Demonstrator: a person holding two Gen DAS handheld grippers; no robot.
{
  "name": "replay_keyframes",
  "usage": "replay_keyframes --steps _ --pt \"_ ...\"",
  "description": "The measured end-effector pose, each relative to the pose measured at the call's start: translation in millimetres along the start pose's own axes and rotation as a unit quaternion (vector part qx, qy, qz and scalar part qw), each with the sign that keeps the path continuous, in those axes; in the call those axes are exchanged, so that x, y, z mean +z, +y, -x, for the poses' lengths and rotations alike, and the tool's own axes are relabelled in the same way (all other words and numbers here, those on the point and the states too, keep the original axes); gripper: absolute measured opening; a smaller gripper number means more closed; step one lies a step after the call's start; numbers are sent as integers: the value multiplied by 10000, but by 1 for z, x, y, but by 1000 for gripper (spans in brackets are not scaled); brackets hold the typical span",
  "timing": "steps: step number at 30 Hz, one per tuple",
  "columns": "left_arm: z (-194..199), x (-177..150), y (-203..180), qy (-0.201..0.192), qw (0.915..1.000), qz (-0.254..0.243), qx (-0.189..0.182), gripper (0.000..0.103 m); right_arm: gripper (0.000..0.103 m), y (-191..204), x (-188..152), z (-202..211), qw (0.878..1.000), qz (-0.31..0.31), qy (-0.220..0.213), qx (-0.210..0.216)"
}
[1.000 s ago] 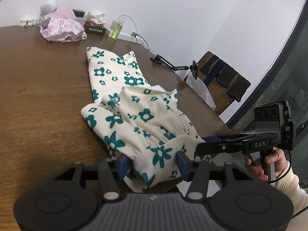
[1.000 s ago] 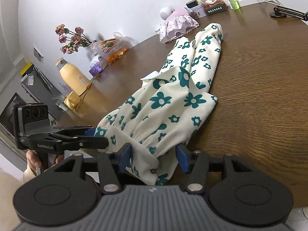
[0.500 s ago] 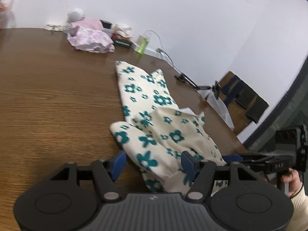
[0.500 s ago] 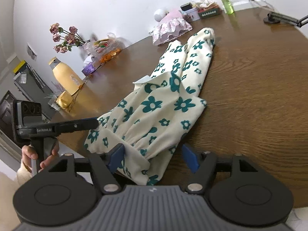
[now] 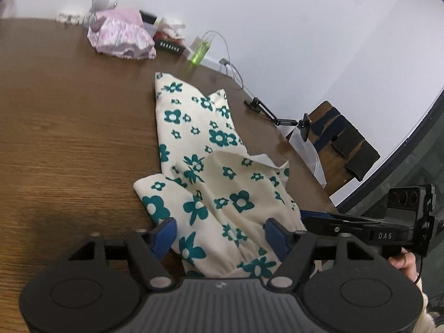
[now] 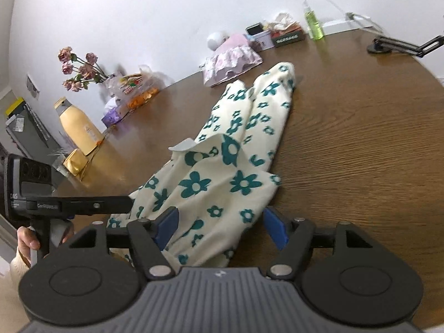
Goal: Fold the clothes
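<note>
A cream garment with teal flowers (image 5: pixel 211 172) lies partly folded on the brown table (image 5: pixel 69 138), its near end bunched at the table's edge. It also shows in the right wrist view (image 6: pixel 222 166). My left gripper (image 5: pixel 220 234) is open, its blue pads on either side of the near end of the cloth, not pinching it. My right gripper (image 6: pixel 219 227) is open too, its pads spread wide over the same near end. Each gripper shows from the side in the other's view.
A pink folded garment (image 5: pixel 122 36), a green bottle (image 5: pixel 198 54), boxes and a cable stand at the table's far edge. A black clamp arm (image 5: pixel 277 116) sits at the right edge, a chair (image 5: pixel 341 147) beyond. Flowers (image 6: pixel 80 69), a yellow bottle (image 6: pixel 79 127) and snacks stand left.
Both grippers were shut on the near end of the garment a second ago. They have opened wide and let the cloth go; it now rests on the table.
</note>
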State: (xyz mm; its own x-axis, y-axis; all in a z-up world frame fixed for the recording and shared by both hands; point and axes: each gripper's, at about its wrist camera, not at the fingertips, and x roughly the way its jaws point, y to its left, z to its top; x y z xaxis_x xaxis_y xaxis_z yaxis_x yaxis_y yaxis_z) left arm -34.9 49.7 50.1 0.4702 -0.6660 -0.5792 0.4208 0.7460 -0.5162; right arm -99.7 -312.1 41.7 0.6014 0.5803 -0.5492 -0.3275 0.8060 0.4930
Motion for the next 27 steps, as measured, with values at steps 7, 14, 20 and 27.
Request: replay_keyframes --steps 7,14,20,27 --pt "-1 5 -2 -136 9987 -192 -453 12 15 -7 5 -10 9972 -253 3 702" --pt "-5 13 17 -268 9987 232 -368 37 40 -14 6 -9 9985 -456 -21 315" --pt "-4 17 5 -237 9993 -80 -265 75 78 -10 5 -3 9993 -346 -49 153" --pt "-22 13 5 96 9996 -68 -243 12 25 -14 2 -9 9970 -619 -34 452"
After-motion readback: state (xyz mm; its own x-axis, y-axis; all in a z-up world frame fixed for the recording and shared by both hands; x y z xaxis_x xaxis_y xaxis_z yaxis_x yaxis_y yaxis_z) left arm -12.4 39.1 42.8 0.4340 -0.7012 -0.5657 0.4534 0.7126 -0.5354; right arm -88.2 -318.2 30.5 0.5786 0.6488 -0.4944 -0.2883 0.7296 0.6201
